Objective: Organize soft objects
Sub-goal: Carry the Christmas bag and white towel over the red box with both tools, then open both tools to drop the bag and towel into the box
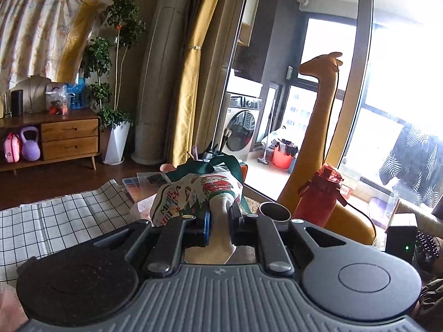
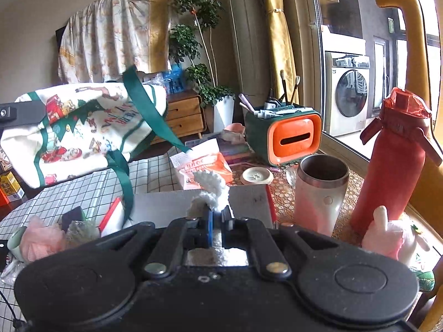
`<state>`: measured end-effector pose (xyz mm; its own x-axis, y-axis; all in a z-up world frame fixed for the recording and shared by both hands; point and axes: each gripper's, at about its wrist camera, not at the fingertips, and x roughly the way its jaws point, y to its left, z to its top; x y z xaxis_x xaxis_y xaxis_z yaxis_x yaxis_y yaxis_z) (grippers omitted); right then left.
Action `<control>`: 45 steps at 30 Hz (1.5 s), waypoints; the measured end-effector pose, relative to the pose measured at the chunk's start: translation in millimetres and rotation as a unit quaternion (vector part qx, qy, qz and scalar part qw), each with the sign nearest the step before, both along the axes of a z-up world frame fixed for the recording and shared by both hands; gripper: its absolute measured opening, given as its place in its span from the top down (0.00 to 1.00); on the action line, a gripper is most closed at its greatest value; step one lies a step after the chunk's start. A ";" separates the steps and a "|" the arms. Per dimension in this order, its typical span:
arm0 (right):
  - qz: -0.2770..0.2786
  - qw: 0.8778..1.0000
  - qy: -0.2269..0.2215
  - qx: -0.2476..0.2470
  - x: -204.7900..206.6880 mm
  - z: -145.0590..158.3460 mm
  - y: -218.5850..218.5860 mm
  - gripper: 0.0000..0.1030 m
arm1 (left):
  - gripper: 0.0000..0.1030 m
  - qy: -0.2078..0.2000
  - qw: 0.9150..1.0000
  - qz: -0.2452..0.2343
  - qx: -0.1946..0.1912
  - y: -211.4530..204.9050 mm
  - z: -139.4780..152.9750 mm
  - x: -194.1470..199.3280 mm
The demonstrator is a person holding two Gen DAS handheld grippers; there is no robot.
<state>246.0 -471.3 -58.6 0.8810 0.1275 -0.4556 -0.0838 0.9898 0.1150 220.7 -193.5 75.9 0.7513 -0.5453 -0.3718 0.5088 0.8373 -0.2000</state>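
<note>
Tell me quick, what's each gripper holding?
Left gripper: shut on the Christmas bag.
Right gripper: shut on a fluffy white cloth.

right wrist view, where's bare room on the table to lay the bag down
Freest: the checked cloth under the hanging bag, and the grey board between the tissue pack and the steel cup. Crowded: around the red bottle, the orange box, and the near-left corner.

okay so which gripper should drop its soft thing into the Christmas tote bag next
Right, probably. The right gripper pinches the white knitted piece, free to move, while the left gripper is clamped on the tote bag, holding it up off the table.
</note>
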 end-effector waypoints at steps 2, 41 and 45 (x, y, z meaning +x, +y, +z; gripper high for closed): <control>-0.004 1.000 0.004 0.001 3.7 -3.5 -3.3 0.96 | 0.88 0.016 1.000 -0.004 0.005 -8.3 -14.0 7.4; 0.073 0.988 0.134 -0.013 24.3 -74.3 21.7 0.72 | 0.79 0.210 0.962 -0.073 0.161 -64.1 -171.2 62.3; 0.067 0.990 0.126 -0.011 18.7 -69.4 19.1 0.67 | 0.73 0.207 0.962 -0.069 0.161 -62.4 -169.1 58.6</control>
<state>264.6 -452.2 -127.9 0.7153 0.2225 -0.6624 -0.1860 0.9744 0.1265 279.3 -255.9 -93.2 0.4306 -0.4351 -0.7907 0.5523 0.8200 -0.1504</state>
